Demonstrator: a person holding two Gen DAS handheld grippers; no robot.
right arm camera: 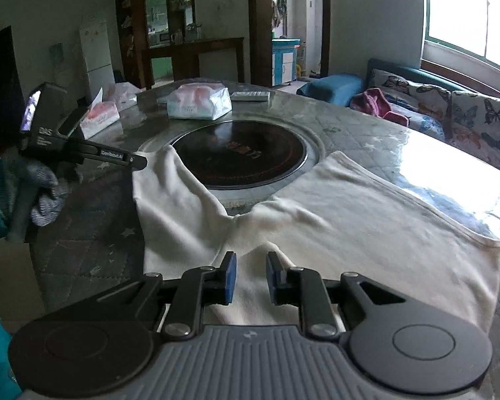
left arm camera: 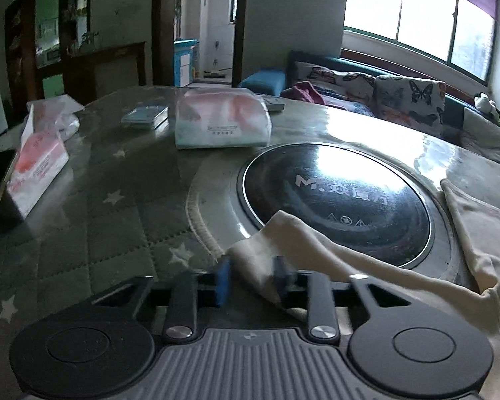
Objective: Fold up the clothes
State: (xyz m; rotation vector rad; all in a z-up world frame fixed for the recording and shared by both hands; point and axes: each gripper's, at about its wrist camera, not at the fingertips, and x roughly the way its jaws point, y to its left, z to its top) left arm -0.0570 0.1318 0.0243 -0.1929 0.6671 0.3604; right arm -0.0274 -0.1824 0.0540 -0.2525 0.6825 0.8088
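Cream shorts [right arm camera: 350, 220] spread on the worktop [right arm camera: 366, 133], left gripper [left arm camera: 253, 278] apart around one leg hem, right gripper [right arm camera: 251, 278] apart over the waistband

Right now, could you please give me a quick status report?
Left tool open around sleeve end. Right tool open over cream garment. Sleeve crosses black hotplate.
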